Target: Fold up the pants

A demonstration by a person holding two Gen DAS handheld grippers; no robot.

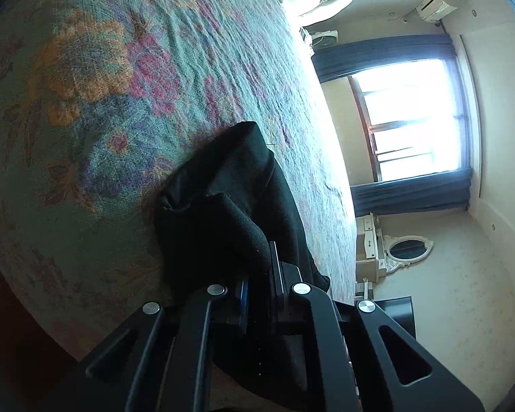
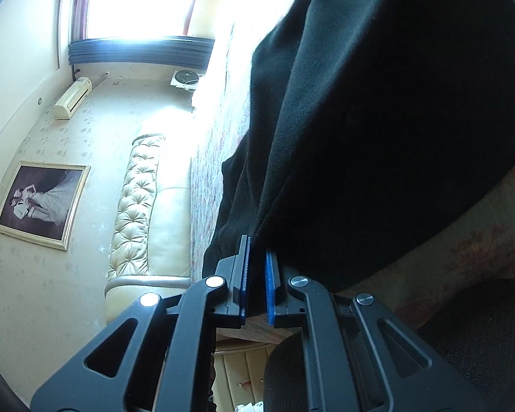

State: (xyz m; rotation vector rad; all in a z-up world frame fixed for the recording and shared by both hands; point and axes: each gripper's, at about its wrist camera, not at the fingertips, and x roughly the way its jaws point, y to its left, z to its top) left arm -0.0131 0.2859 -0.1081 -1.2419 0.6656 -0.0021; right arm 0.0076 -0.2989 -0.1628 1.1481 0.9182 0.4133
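Observation:
Black pants [image 1: 230, 206] lie bunched on a floral bedspread [image 1: 86, 86] in the left wrist view. My left gripper [image 1: 261, 271] is shut on a fold of the dark cloth, which covers most of its fingers. In the right wrist view the same black pants [image 2: 377, 120] fill the upper right, hanging in a broad sheet. My right gripper [image 2: 257, 274] is shut on an edge of that cloth, which runs between its blue pads [image 2: 270, 285].
The bed's edge runs beside a cream tufted headboard [image 2: 137, 199]. A bright window [image 1: 412, 116] with dark curtains, a white dresser with an oval mirror [image 1: 407, 249], a framed photograph [image 2: 41, 202] and a wall air conditioner [image 2: 72, 98] surround the bed.

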